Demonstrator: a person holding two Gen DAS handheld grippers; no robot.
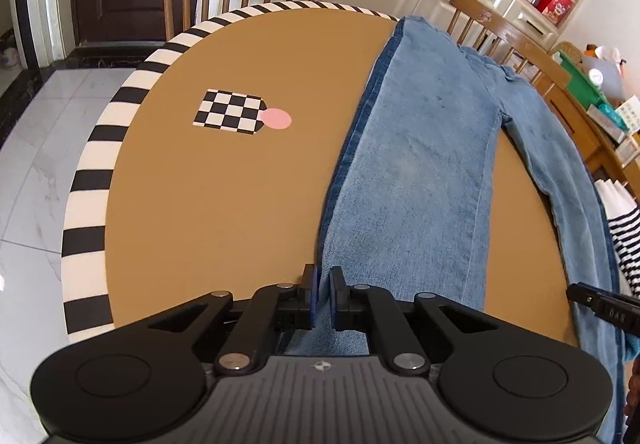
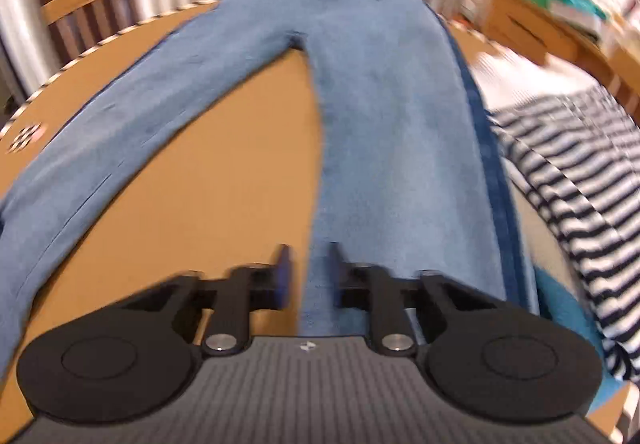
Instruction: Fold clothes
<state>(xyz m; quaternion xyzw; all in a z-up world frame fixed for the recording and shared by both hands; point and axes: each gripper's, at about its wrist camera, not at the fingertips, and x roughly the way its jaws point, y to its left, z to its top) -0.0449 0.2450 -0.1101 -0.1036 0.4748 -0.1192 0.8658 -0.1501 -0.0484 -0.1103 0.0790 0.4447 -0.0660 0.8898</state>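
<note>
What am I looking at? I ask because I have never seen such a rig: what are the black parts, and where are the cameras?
There is no robot here. A person holds a two-finger gripper in each hand, and each gripper has a wide-angle camera looking along its fingers.

The sharp picture is from the left gripper, the blurred one from the right gripper. The black parts at the bottom of each are the gripper itself.

A pair of blue jeans lies flat on a brown table, with a striped garment beside it.

The left gripper is shut on the end of one leg. The right gripper's fingers stand apart, with the edge of the other leg between them.
</note>
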